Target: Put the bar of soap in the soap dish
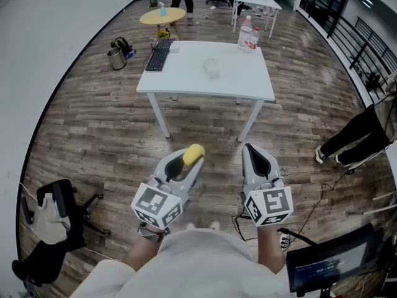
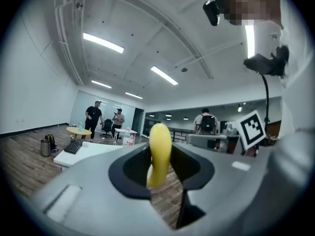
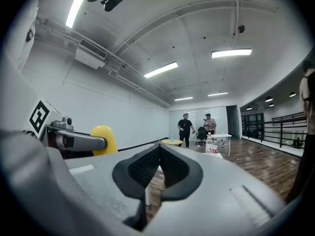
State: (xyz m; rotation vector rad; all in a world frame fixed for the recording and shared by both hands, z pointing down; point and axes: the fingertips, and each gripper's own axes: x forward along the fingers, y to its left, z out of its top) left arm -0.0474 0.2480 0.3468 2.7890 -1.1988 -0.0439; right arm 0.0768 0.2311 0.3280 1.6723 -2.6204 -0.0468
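Left gripper (image 2: 160, 149): jaws clamped on the soap (image 2: 159, 154), a yellow bar standing on edge between the pads, its top poking above the jaw tips. Held over the wood floor (image 1: 93, 135), well short of the white table (image 1: 242, 79).

Right gripper (image 3: 160, 156): jaws pressed together, nothing between them. It sits just beside the left gripper, level with it.

On the table: a black keyboard (image 1: 157, 56) at the left end, two bottles (image 1: 247, 35) with red labels at the far right corner, and a faint clear object (image 1: 211, 67) near the middle. Cannot tell whether this is the dish.

Writing: the marker cubes (image 1: 156, 205) carry only black-and-white square patterns, no letters. Bottle label print is too small to read. A dark screen (image 1: 329, 267) at lower right shows pale characters, not legible. No brand is visible on the soap.
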